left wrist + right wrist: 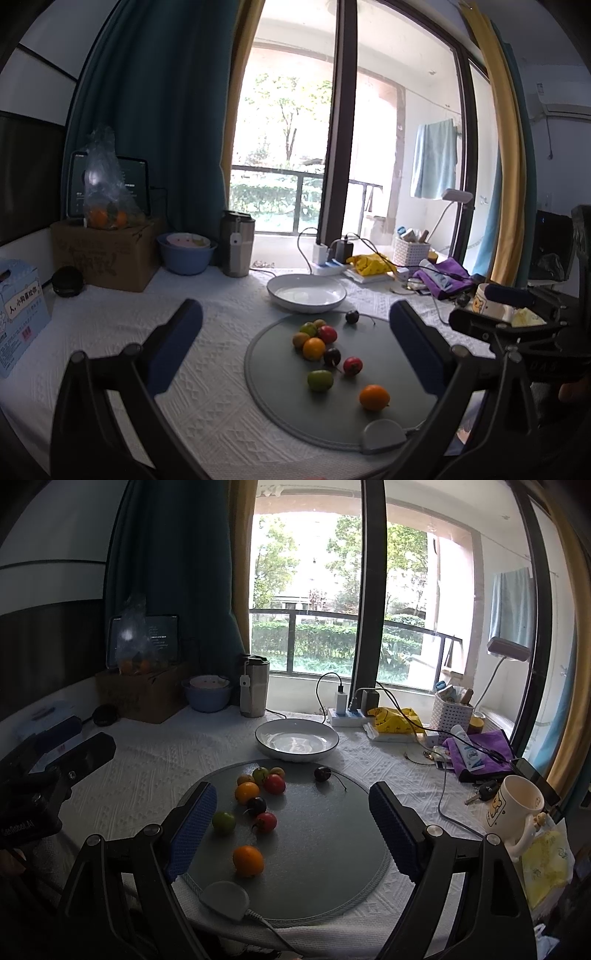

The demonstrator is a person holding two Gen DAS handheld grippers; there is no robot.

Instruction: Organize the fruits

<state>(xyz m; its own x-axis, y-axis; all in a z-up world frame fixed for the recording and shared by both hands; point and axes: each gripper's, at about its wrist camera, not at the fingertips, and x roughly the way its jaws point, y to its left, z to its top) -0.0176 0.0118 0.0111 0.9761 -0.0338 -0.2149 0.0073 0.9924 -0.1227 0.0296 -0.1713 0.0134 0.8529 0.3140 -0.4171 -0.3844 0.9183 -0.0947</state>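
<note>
Several small fruits lie on a round grey mat: an orange one nearest me, a green one, red ones and a dark cherry lying apart at the far edge. An empty white bowl stands just behind the mat. My left gripper hovers open above the mat's near left side. Over the mat's near edge my right gripper is open too. Nothing is held.
A steel tumbler, a blue basin and a cardboard box with a bag of oranges stand at the back left. A power strip, cables, a white basket, purple cloth and a mug crowd the right.
</note>
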